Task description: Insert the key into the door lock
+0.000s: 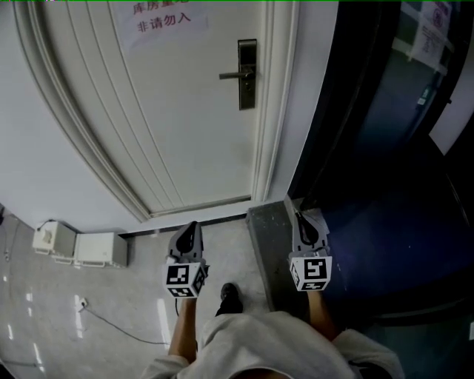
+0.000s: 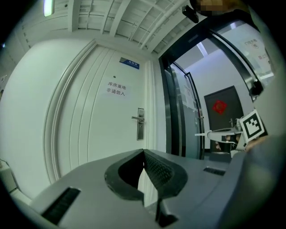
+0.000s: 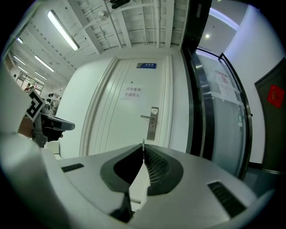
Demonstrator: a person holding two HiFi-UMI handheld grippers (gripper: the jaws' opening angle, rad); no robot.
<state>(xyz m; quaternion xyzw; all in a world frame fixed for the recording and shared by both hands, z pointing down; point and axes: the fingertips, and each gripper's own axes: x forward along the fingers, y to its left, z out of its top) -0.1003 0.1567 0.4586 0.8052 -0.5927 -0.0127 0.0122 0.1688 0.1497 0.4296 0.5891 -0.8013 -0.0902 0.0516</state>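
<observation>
A white door point(image 1: 185, 111) stands shut ahead, with a metal lock plate and lever handle point(image 1: 247, 74) on its right side; the lock also shows in the left gripper view point(image 2: 140, 124) and the right gripper view point(image 3: 153, 123). My right gripper point(image 3: 143, 147) is shut, and a thin metal sliver, the key point(image 3: 143, 142), sticks out at its tips. In the head view it point(image 1: 293, 209) points at the door from well short of it. My left gripper point(image 2: 143, 152) is shut with nothing in it and sits level beside the right one point(image 1: 194, 226).
A dark glass partition point(image 1: 385, 111) runs along the right of the door frame. Two white boxes point(image 1: 78, 246) and a cable point(image 1: 111, 322) lie on the tiled floor at the left. A paper notice point(image 1: 159, 18) is stuck high on the door.
</observation>
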